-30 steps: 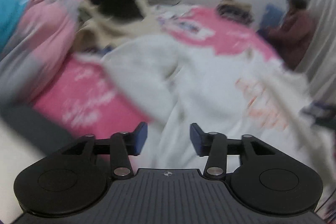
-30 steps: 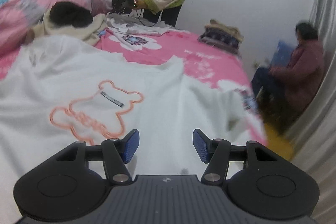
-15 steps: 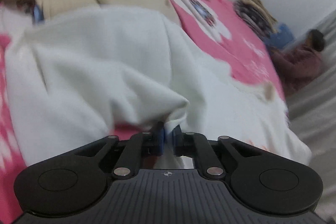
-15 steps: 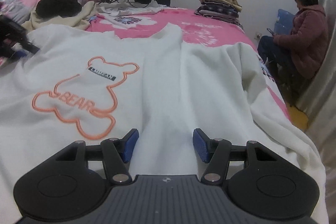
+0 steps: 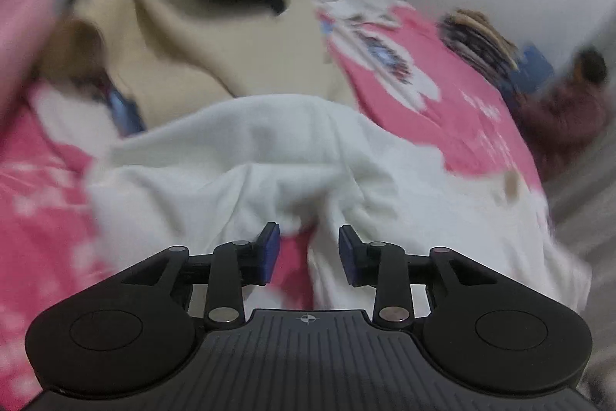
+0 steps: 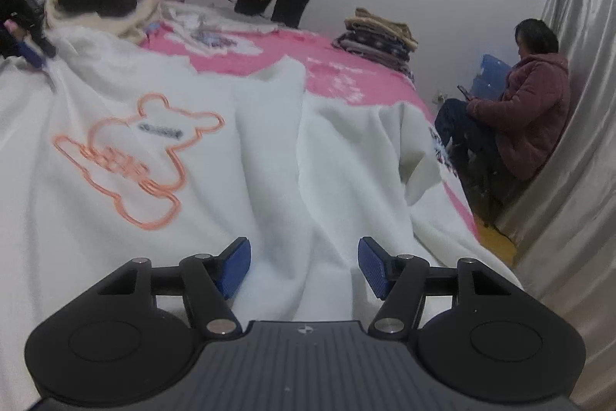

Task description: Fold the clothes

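The left gripper [image 5: 309, 249] is letting go. Half a second back its blue pads were pinched together on an edge of the white fleece sweatshirt with an orange bear outline [image 5: 277, 156]; now the jaws are opening, with a loose fold of that cloth lying between them and neither pad pressing on it. A second ago the same jaws stood apart over the blurred garment, so this reads as a short grab, pull and release. I judge the sleeve or shoulder at that side has been drawn where it was wanted, and the fold proper is not yet made.

In the left wrist view the sweatshirt bunches from 6 o'clock up toward 12, ending against a cream and black heap of clothing [image 5: 215, 26] at 11 o'clock on the pink flowered bedspread [image 5: 442, 95].

In the right wrist view the sweatshirt [image 6: 246, 156] covers the near bed, the bear print [image 6: 131, 156] at 9 o'clock. Its long axis runs from 6 toward 12 o'clock, and a sleeve trails to 3 o'clock at the bed edge. Which end is the collar I cannot tell. The right gripper [image 6: 304, 266] hangs over the cloth at 6 o'clock, jaws apart and opening wider, clamped on nothing. It has sunk a little nearer the fabric than a second ago. A stack of folded dark clothes [image 6: 379, 35] sits at 1 o'clock.
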Demonstrator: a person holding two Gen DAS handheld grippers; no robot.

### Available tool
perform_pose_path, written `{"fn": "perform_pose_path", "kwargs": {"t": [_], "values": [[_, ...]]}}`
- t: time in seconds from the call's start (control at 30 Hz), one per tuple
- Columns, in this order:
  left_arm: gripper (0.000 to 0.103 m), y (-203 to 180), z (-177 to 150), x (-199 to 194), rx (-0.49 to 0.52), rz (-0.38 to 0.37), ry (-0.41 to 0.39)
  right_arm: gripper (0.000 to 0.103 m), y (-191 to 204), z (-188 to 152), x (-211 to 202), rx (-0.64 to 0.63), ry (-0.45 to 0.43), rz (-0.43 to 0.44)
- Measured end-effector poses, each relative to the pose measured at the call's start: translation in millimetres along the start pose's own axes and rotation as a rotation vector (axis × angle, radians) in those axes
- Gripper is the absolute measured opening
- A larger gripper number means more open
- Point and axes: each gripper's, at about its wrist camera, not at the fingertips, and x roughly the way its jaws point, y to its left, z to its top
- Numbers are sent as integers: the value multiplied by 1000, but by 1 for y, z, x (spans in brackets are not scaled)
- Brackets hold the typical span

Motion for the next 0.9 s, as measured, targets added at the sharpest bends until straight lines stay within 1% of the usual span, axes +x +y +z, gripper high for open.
{"fn": "perform_pose_path", "kwargs": {"t": [0.07,0.1,0.2,0.23,0.3,0.33,0.37,0.4,0.47,0.53,0.6,0.63,0.7,0.73,0.77,0.83,0.9], "values": [[45,-11,-30,-30,80,16,50,64,0,2,-16,9,-26,31],[46,-14,-48,-42,100,19,88,64,0,3,-25,11,-35,45],[48,-14,-99,-67,85,20,177,64,-2,2,-51,36,-42,108],[48,-13,-111,-71,81,9,202,64,-4,0,-58,42,-32,132],[48,-11,-132,-74,73,-39,252,64,-6,-3,-72,45,-6,183],[46,-9,-141,-73,49,-53,278,64,-7,-7,-79,41,8,206],[13,-5,-151,-72,14,-60,303,64,-7,-11,-85,35,22,226],[6,-3,-159,-71,-15,-58,320,64,-7,-16,-88,28,39,240],[5,-2,-164,-77,-47,-14,327,64,-5,-26,-89,13,88,234],[5,4,-163,-92,-117,-22,357,63,-4,-35,-88,-9,136,198],[5,12,-161,-104,-187,-42,381,62,-10,-43,-90,-14,158,141],[6,15,-162,-106,-193,-37,387,62,-13,-48,-89,-10,172,118],[9,24,-172,-96,-186,-1,403,62,-20,-60,-87,4,206,79],[11,30,-177,-89,-201,-4,405,62,-22,-64,-87,4,211,73],[11,35,-182,-83,-216,-6,407,62,-24,-69,-88,2,212,73],[12,36,-183,-85,-217,-1,399,62,-25,-74,-92,-11,218,65],[13,30,-183,-93,-187,18,381,62,-24,-81,-97,-31,247,15]]}}
